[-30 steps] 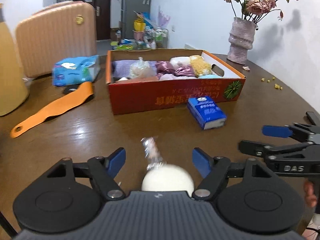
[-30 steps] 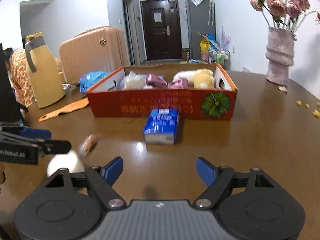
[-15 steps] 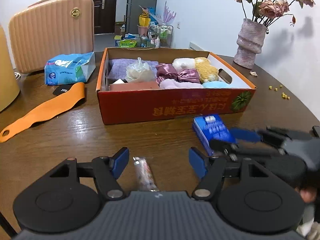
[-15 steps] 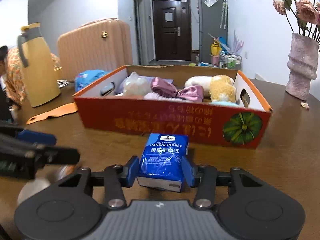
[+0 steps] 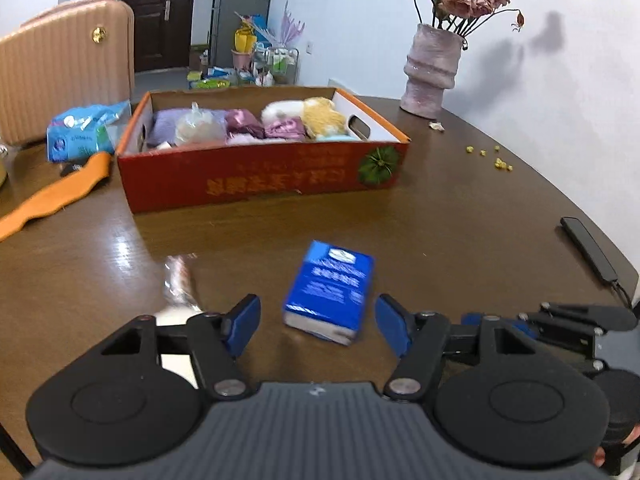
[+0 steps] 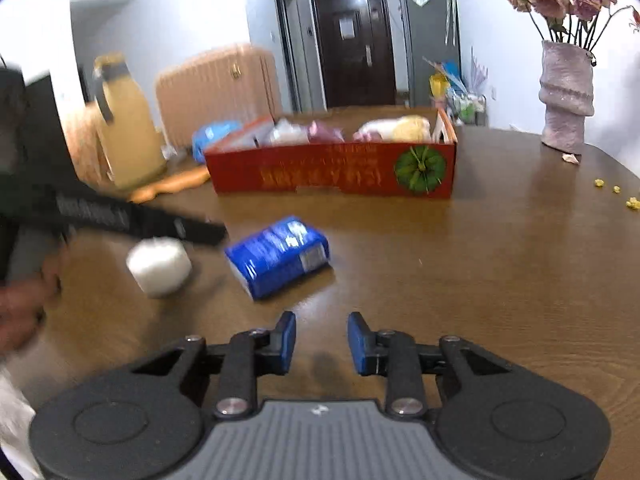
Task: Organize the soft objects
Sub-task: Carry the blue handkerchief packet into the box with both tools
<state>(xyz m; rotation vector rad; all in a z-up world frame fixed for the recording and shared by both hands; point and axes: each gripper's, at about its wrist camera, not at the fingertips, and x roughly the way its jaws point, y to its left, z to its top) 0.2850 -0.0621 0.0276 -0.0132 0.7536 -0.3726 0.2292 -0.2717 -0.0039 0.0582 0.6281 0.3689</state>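
Nearest, the left gripper [image 5: 318, 326] hangs low over the wooden counter [image 5: 460, 232] with its fingers half apart and closing, the blue tissue pack [image 5: 330, 290] lying loose on the wood at twelve o'clock just past the tips, not touched, seemingly lined up for a pick. The right gripper [image 6: 322, 342], fingers narrow, closing and empty, has the pack near at eleven o'clock. Farther off at twelve sits the red cardboard box [image 5: 260, 182], already holding soft things, the pack's likely home.
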